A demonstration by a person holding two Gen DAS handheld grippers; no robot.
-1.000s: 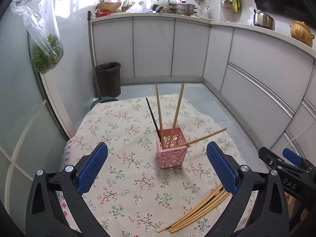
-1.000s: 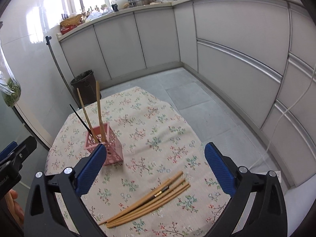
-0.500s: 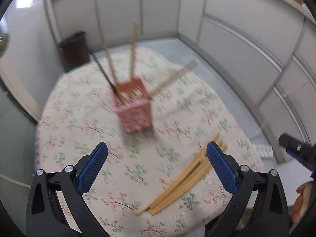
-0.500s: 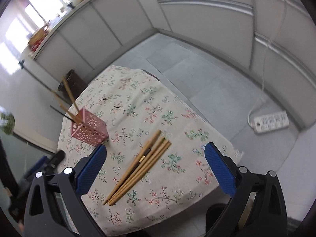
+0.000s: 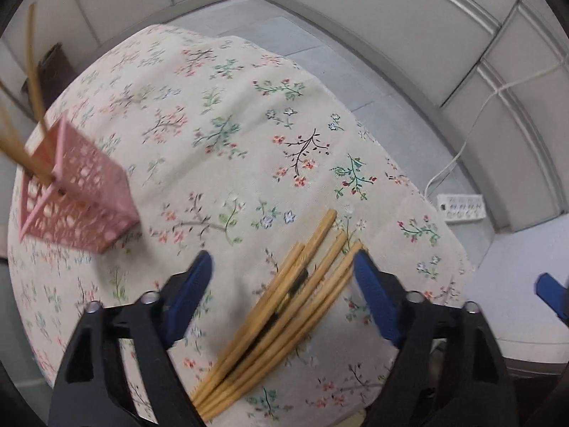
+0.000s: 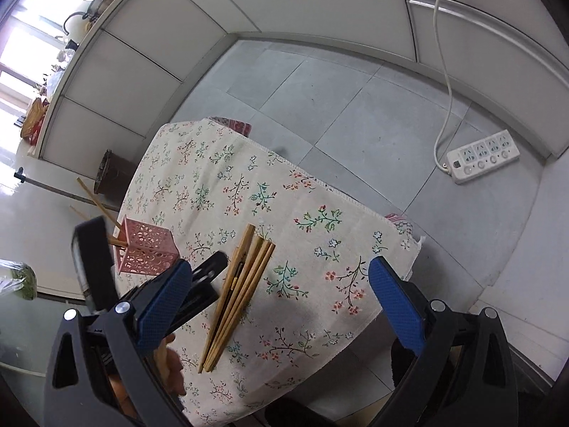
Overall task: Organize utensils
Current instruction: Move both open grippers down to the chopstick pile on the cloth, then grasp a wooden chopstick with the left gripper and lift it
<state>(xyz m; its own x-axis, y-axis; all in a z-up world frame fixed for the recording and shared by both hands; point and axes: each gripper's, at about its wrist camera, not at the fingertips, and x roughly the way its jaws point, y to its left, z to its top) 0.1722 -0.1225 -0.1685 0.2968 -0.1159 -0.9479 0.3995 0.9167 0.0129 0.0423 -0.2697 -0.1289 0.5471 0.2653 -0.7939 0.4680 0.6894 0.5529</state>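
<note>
White power strip (image 6: 480,160), perhaps unplugged-into.

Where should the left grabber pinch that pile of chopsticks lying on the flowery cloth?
Probably near the thick upper ends of the chopsticks, coming straight down from above. They lie flat, side by side, so the left gripper should straddle them crosswise; its jaws have just been closing, with the pile between them, untouched.

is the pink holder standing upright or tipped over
Upright. The pink holder stands on its base on the floral tablecloth, open top up, with chopsticks sticking out of it.
</note>
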